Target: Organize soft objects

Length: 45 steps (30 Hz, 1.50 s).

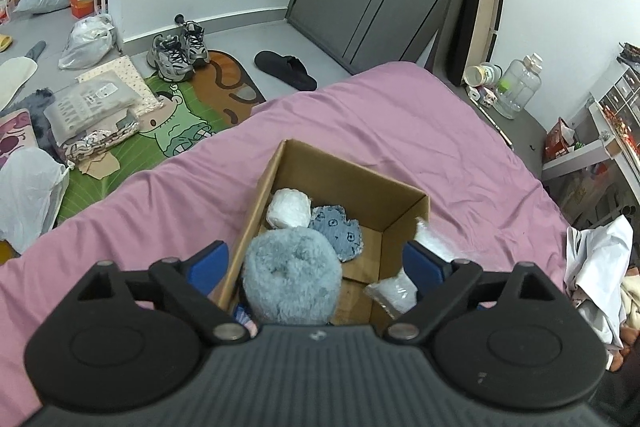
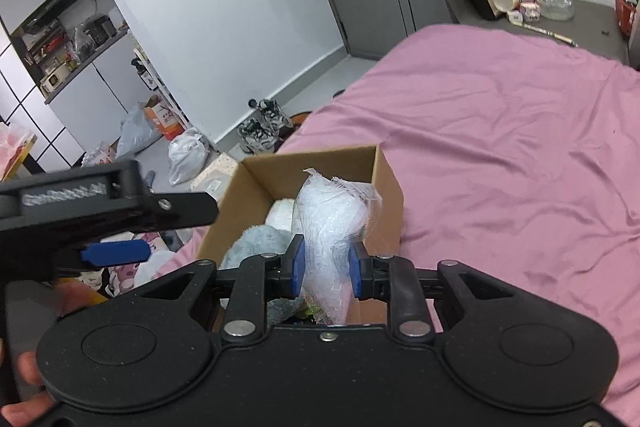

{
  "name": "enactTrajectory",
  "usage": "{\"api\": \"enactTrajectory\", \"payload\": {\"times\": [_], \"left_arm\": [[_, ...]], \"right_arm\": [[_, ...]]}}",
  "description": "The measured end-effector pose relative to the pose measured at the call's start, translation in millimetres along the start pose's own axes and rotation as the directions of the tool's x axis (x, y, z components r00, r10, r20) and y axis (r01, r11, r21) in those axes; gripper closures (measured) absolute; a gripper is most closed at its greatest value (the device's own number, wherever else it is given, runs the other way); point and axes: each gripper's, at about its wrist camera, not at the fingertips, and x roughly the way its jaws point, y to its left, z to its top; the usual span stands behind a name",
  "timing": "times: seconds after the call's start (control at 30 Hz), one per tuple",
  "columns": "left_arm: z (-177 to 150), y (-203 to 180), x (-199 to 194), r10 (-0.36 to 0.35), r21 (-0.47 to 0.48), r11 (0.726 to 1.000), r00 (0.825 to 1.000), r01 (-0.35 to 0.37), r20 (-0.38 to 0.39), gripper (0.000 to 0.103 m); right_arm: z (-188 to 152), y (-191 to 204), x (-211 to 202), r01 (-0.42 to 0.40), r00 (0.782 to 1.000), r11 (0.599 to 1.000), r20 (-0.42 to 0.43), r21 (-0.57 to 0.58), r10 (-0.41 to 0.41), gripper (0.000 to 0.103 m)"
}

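Note:
An open cardboard box (image 1: 404, 223) sits on the pink bed. Inside it lie a fluffy grey-blue plush (image 1: 292, 275), a white roll (image 1: 289, 207), a blue denim patch (image 1: 338, 233) and a clear plastic bag (image 1: 394, 293). My left gripper (image 1: 316, 265) hangs open over the box's near end; its pads stand well clear of the plush below. My right gripper (image 2: 327, 267) is shut on a white bubble-wrap bundle (image 2: 332, 215), held above the box (image 2: 386, 171) at its right side. At the left of the right wrist view, the other tool shows one blue pad (image 2: 114, 253).
The pink sheet (image 1: 360, 115) spreads around the box. On the floor beyond the bed lie a cartoon mat (image 1: 180, 123), sneakers (image 1: 180, 53), a black slipper (image 1: 286, 69) and plastic bags (image 1: 86, 41). A clear jug (image 1: 520, 87) stands at the right. A hand (image 2: 24, 375) grips the left tool.

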Motion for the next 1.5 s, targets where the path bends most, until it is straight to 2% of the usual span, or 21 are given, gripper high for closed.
{"api": "enactTrajectory", "payload": {"times": [0.1,0.23,0.3,0.53,0.8,0.87,0.93,1.17,1.27,1.5], "left_arm": [[-1,0,-1,0.009,0.009,1.0,1.0,-0.009,-0.004,0.005],[-1,0,-5,0.016,-0.001,1.0,1.0,-0.016,-0.025,0.004],[0,-2,-12,0.016,-0.001,1.0,1.0,-0.016,-0.021,0.0],[-4,-12,-37,0.005,0.028,1.0,1.0,-0.005,0.006,0.0],[-14,-21,-67,-0.023,0.061,0.998,0.999,0.021,0.041,0.0],[-16,-24,-75,-0.028,0.078,0.997,0.998,0.024,0.053,0.0],[-20,-27,-82,-0.033,0.094,0.995,0.998,0.027,0.059,0.0],[-34,-36,-106,-0.075,0.127,0.99,0.996,0.067,0.056,0.0],[-40,-43,-120,-0.101,0.174,0.981,0.993,0.09,0.054,0.0],[-58,-61,-146,-0.103,0.277,0.958,0.992,0.079,0.073,0.0]], "right_arm": [[-6,1,2,-0.013,1.0,1.0,-0.005,0.006,0.013,0.077],[-5,-2,-8,-0.018,1.0,1.0,0.021,0.025,0.017,0.058],[-1,-8,-19,-0.032,0.999,0.998,0.04,0.045,0.03,0.058],[12,-25,-63,-0.023,0.996,0.997,0.082,0.079,0.017,0.056],[8,-25,-111,-0.037,0.993,0.998,0.117,0.06,0.03,0.035],[3,-24,-123,-0.04,0.991,0.998,0.132,0.043,0.034,0.025],[-2,-23,-134,-0.039,0.989,0.999,0.142,0.034,0.034,0.019],[-9,-26,-166,-0.014,0.987,0.999,0.162,0.053,0.005,0.001],[-13,-28,-182,0.011,0.984,0.998,0.179,0.057,-0.021,0.0],[-31,-38,-203,0.024,0.981,0.994,0.189,0.107,-0.044,0.0]]}}
